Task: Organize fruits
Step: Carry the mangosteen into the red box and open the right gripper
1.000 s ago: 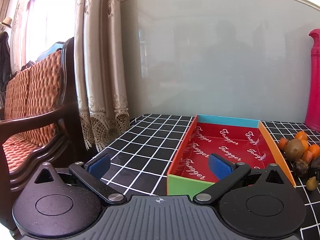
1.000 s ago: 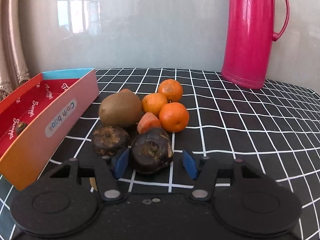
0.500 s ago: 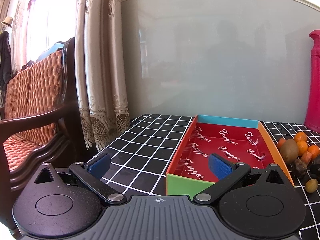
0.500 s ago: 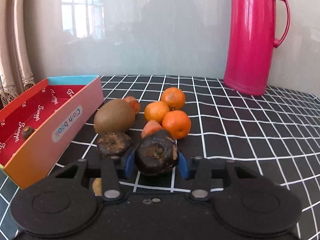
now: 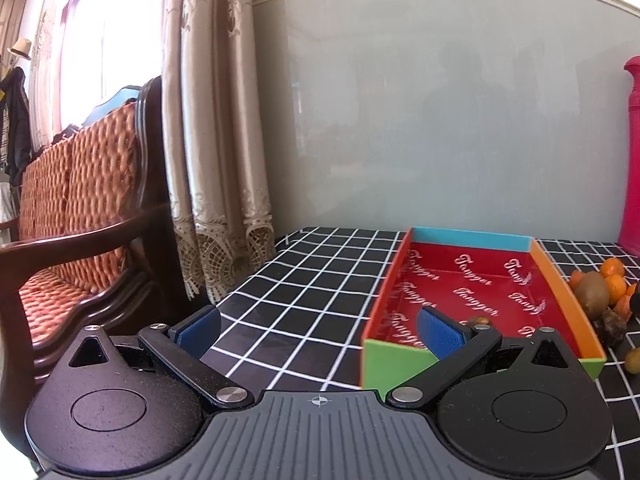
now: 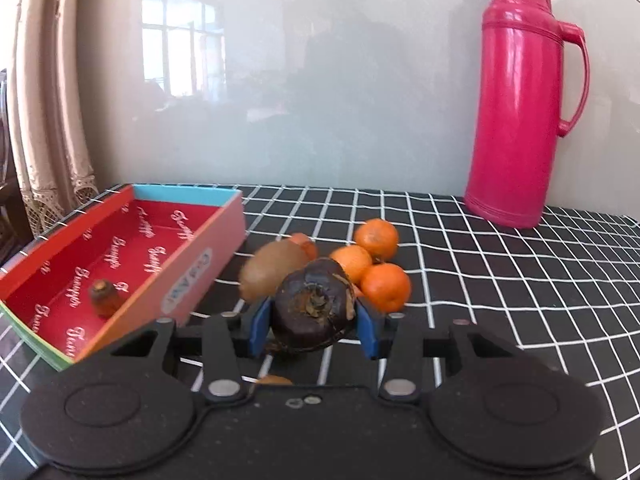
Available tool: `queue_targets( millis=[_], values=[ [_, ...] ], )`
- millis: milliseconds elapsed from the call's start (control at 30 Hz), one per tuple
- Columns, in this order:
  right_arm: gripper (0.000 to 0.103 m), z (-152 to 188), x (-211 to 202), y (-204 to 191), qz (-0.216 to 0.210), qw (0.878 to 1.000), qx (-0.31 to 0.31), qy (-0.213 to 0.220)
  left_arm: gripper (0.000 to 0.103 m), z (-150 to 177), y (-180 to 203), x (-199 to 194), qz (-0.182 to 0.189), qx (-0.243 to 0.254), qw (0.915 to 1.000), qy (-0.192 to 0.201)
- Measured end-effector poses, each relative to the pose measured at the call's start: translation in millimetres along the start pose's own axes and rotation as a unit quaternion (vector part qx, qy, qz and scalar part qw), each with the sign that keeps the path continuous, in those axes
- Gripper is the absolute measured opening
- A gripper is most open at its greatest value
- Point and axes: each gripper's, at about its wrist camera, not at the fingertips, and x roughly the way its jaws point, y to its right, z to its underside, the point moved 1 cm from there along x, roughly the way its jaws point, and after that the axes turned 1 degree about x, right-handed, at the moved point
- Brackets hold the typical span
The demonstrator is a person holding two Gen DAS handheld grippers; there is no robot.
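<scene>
Gripping dark fruit, right jaws clamped; left jaws wide apart near box.

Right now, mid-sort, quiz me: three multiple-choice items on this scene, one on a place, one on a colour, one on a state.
1. Where is the box relative to the fruit pile?
A. Left
B. Right
C. Behind

2. What colour is the flask?
A. Blue
B. Pink
C. Green

3. What is the right gripper doing?
A. Open, empty
B. Clamped on an orange
C. Clamped on the dark fruit

Answers: 1 A, in the right wrist view the box sits left of the fruits. 2 B, its body is pink. 3 C, both blue pads press the dark fruit's sides.
</scene>
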Motion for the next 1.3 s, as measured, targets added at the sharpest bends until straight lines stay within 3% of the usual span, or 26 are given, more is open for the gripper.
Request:
queue_targets(
  millis=[367, 633, 867, 933, 1033, 1167, 1300],
  values=[
    [0.043, -9, -11, -53, -0.065, 0.997, -0.013, 0.047, 0.103, 8, -36, 2, -0.028, -0.014, 0.9995, -0.008],
    [0.043, 0, -7, -104, -0.108, 0.992, -0.045, 0.039, 0.103, 10, -44, 3, -0.030, -0.017, 0.9994, -0.005],
    [0.045, 7, 4, -122, -0.108, 0.992, -0.057, 0.015, 0.103, 11, -48, 4, -0.032, -0.016, 0.9993, -0.009],
    [0.065, 8, 0, -121, -0.096, 0.993, -0.060, 0.023, 0.103, 11, -49, 4, -0.032, -0.017, 0.9993, -0.010],
    [0.083, 8, -11, -118, -0.090, 0.992, -0.067, 0.055, 0.103, 11, -47, 3, -0.030, -0.018, 0.9994, -0.008],
    [0.083, 5, -22, -105, -0.081, 0.992, -0.048, 0.089, 0.103, 9, -41, 1, -0.017, -0.022, 0.9996, -0.006],
    [0.088, -3, -30, -72, -0.038, 0.993, -0.001, 0.112, 0.103, 5, -30, -2, 0.013, -0.032, 0.9994, -0.004]
  ],
)
